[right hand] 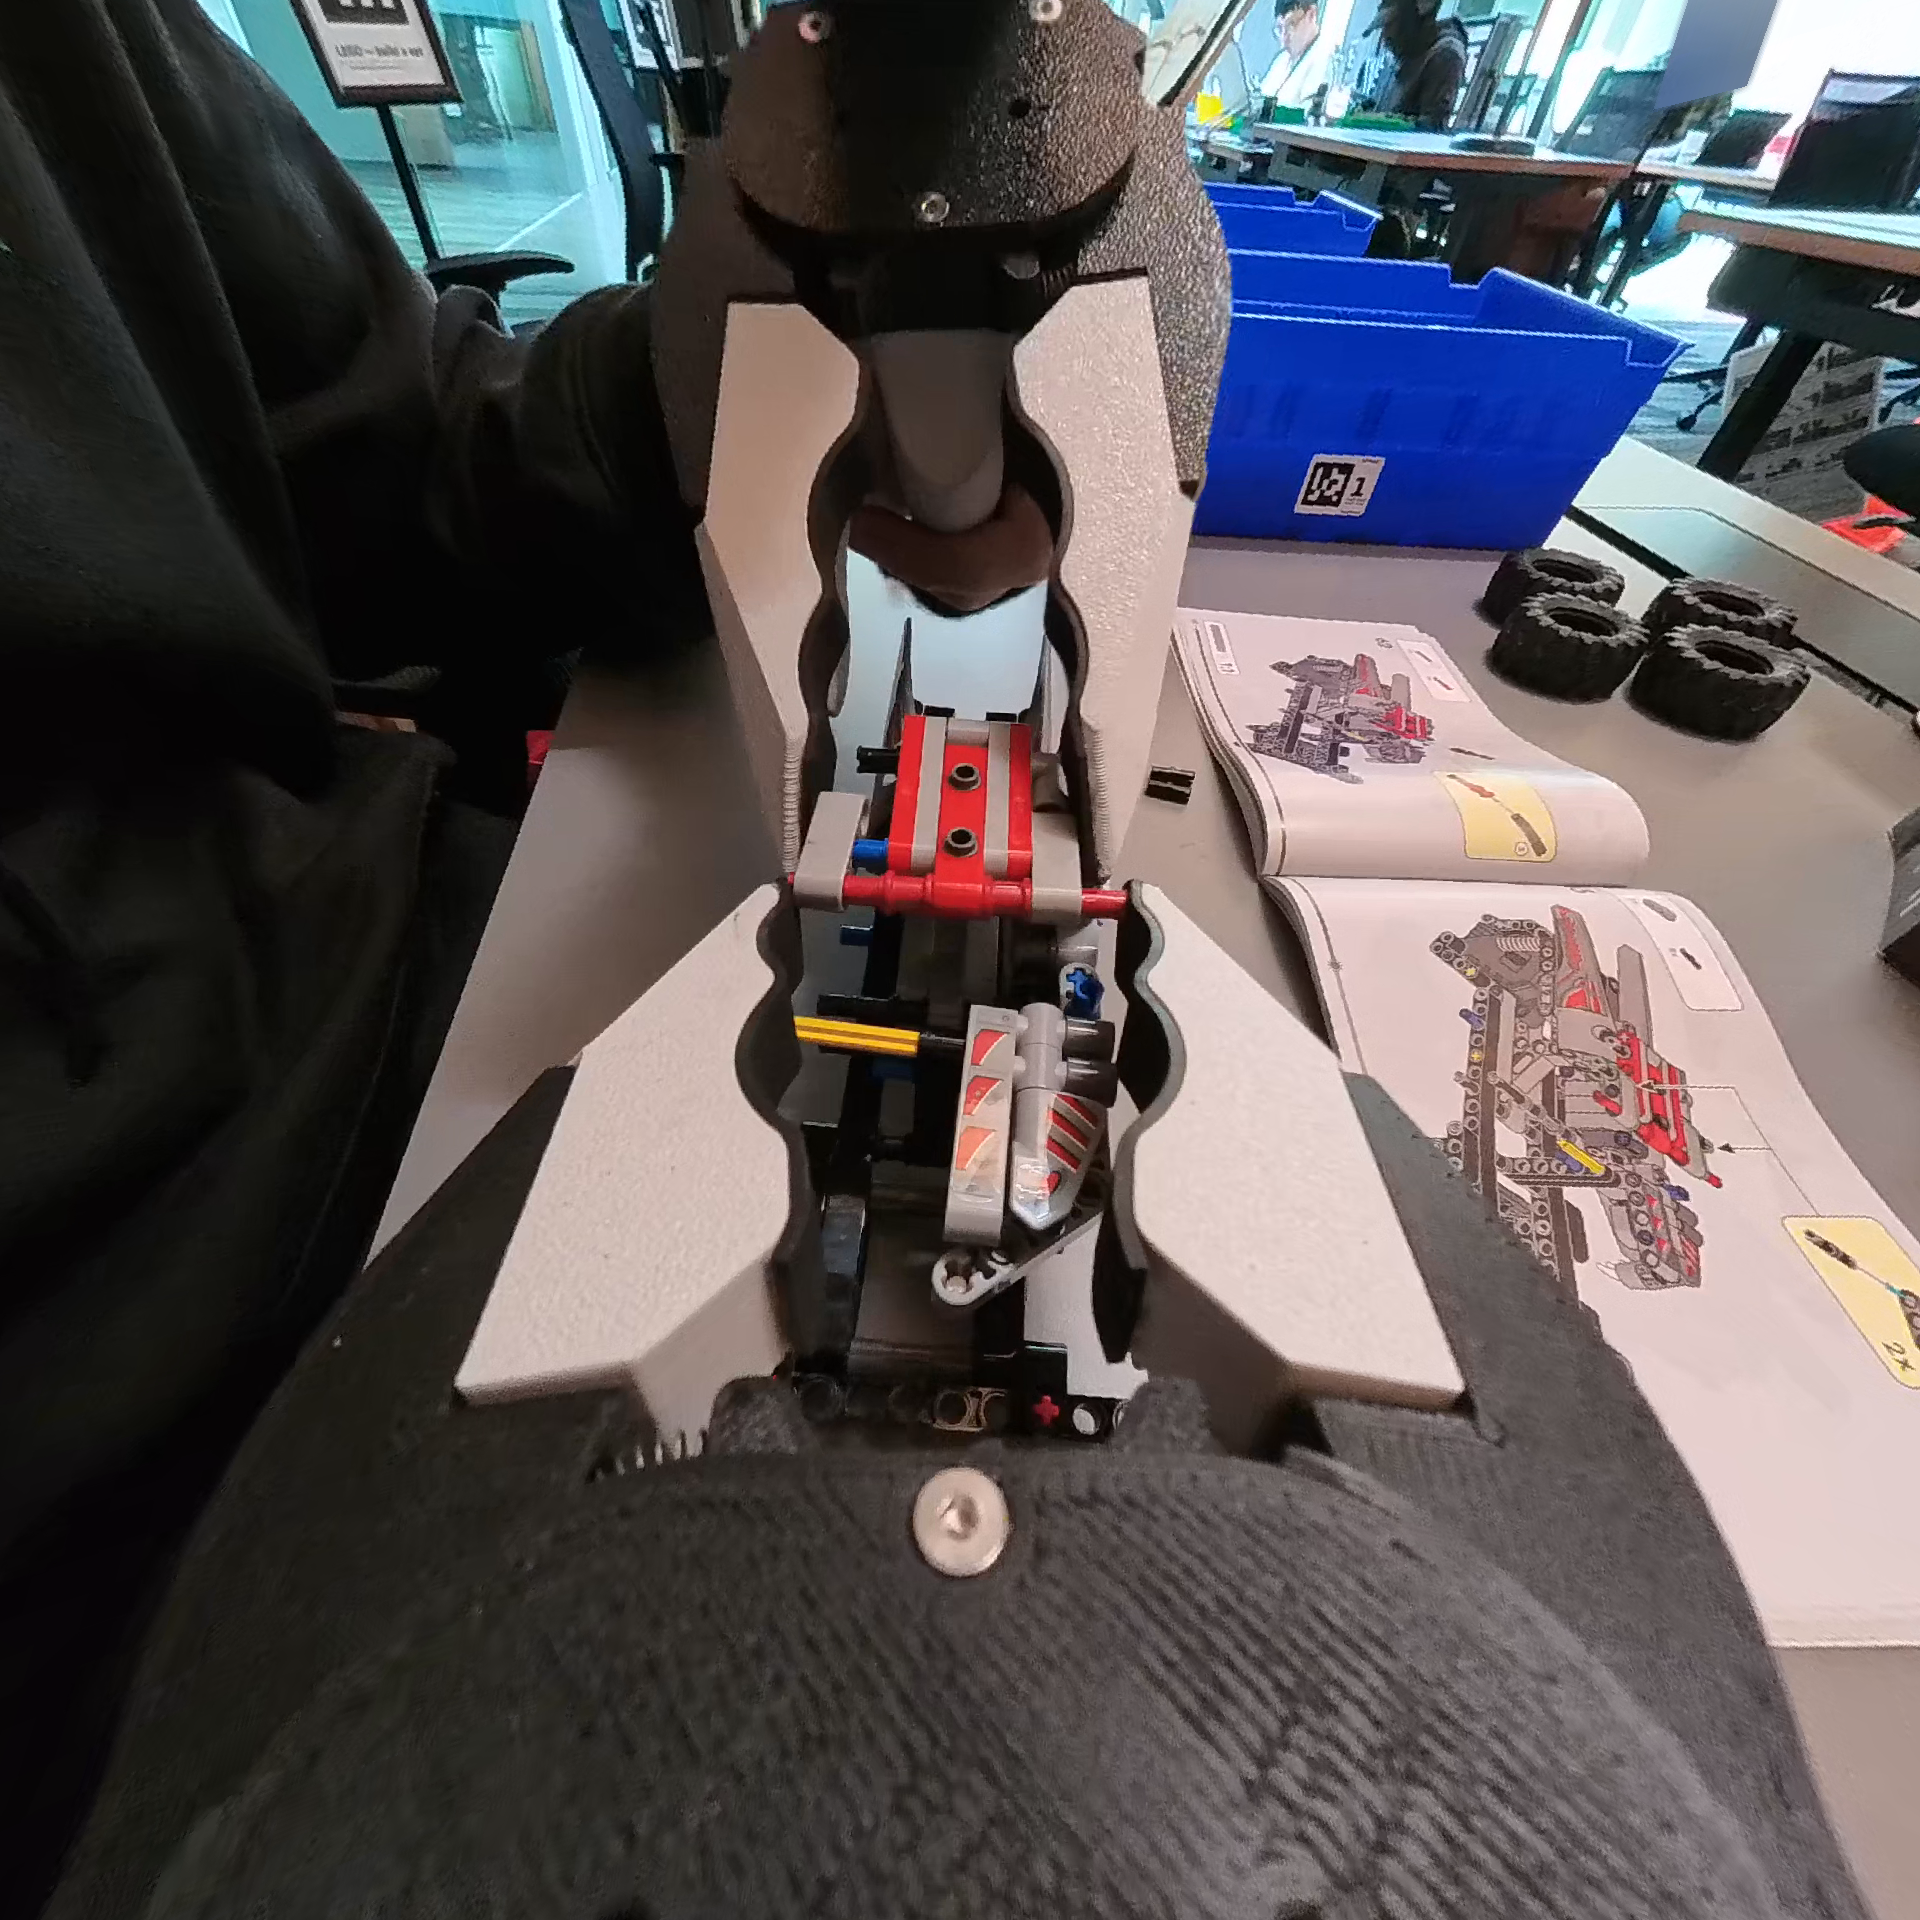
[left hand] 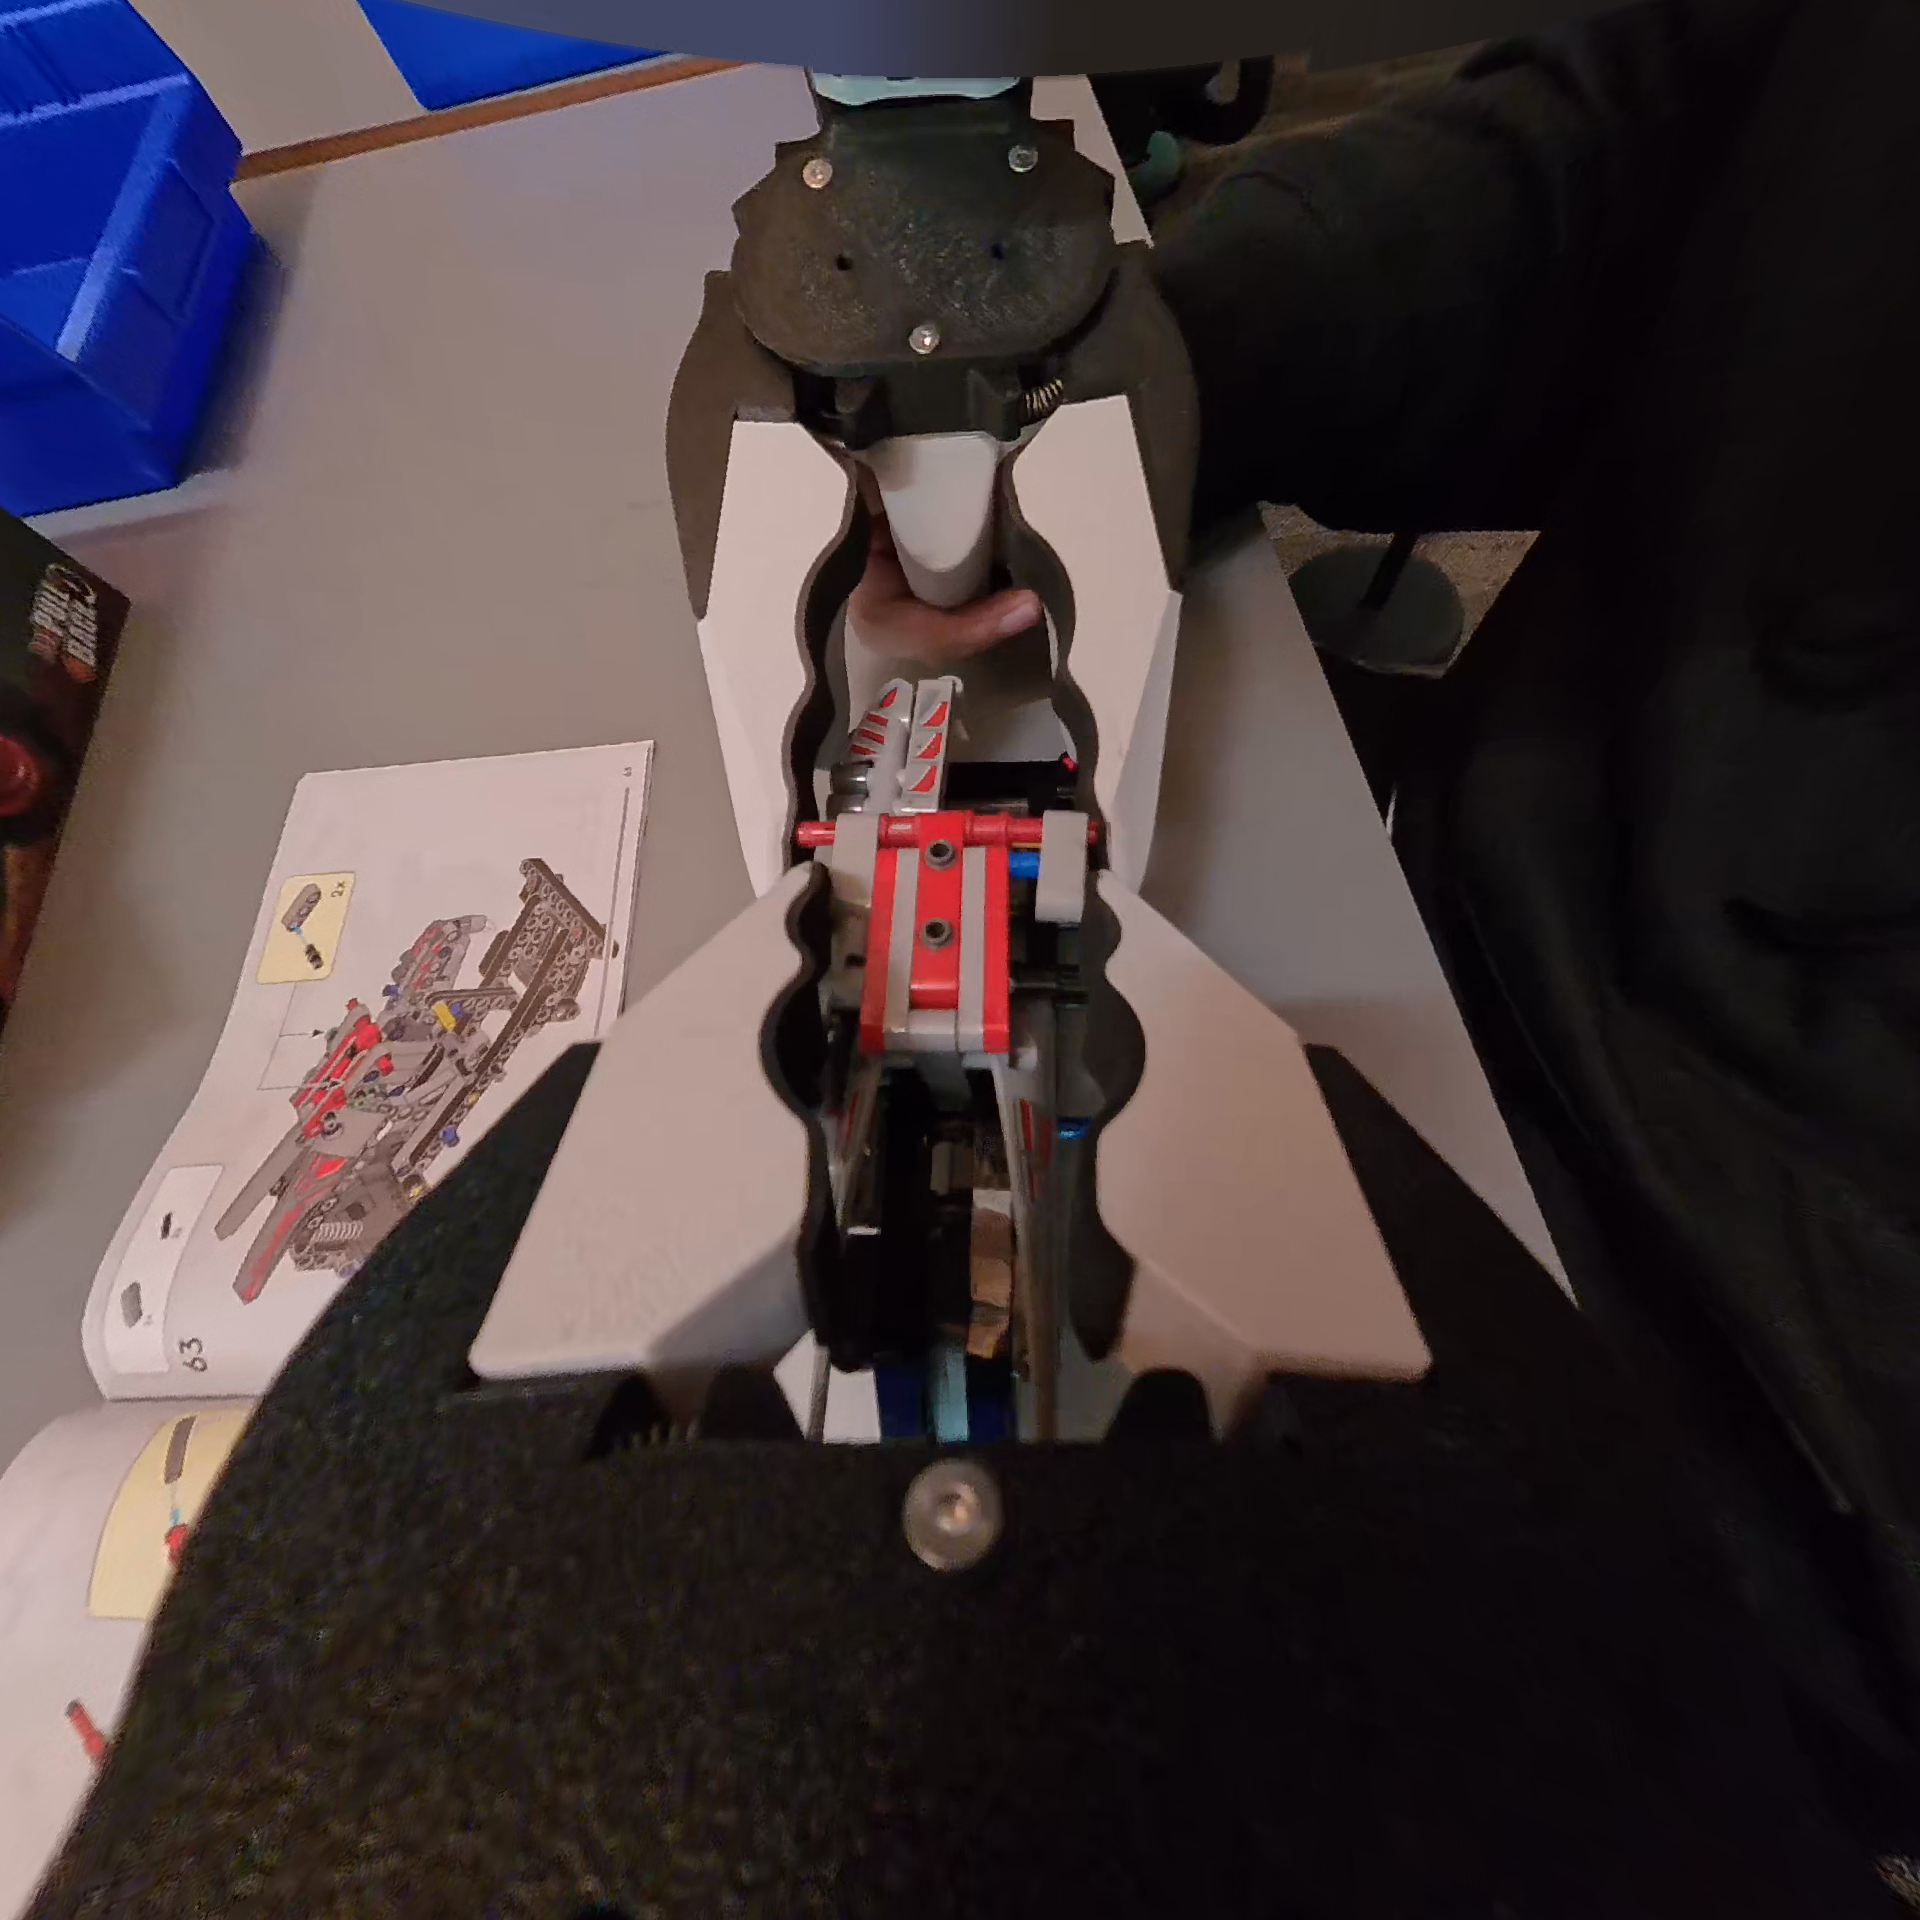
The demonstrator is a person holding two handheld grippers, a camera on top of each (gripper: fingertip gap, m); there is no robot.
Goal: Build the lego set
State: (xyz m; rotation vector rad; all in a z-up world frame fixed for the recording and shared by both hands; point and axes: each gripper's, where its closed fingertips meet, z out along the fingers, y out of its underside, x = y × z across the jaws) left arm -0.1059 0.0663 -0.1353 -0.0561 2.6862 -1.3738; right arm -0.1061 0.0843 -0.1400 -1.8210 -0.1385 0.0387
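Model: red-and-grey Technic lego vehicle (left hand: pixel 935 935), above open instruction booklet (right hand: pixel 1558 1039)
Left gripper (left hand: pixel 951 1039): jaws pinching model
Right gripper (right hand: pixel 961 1091): jaws pinching model's opposite end

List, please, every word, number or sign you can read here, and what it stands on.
I cannot quote writing; these bear it:
Open instruction booklet: printed numbers, legible.
White tag on the blue bin: legible mark.
Framed sign on a stand: too small.
Dark box: blurred.

Print on instruction booklet (right hand: pixel 1475 1039), blue bin's tag (right hand: pixel 1338 484), floor sign (right hand: pixel 376 47), box (left hand: pixel 52 665).
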